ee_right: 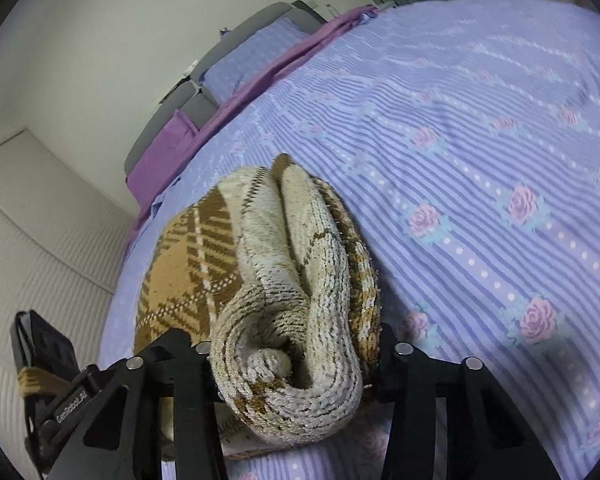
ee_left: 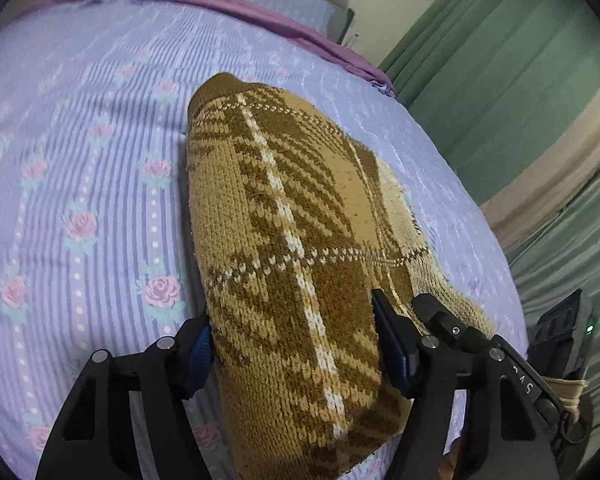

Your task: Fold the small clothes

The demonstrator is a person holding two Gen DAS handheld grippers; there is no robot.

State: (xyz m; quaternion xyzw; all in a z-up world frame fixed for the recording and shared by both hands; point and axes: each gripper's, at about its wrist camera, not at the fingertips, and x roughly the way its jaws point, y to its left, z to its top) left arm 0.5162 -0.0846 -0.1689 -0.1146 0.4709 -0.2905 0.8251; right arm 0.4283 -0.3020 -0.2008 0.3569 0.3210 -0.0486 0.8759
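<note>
Left wrist view: the left gripper (ee_left: 296, 344) angles down over the bed (ee_left: 80, 160), its fingers (ee_left: 396, 344) pressed on either side of the brown plaid knit garment (ee_left: 284, 216), which runs off toward twelve o'clock. Right wrist view: the right gripper (ee_right: 296, 364) tilts down too, fingers (ee_right: 392, 360) squeezing the garment's bunched cream-backed edge at six o'clock.

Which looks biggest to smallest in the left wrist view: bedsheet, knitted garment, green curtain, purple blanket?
1. bedsheet
2. knitted garment, inflated by nearness to the camera
3. green curtain
4. purple blanket
</note>
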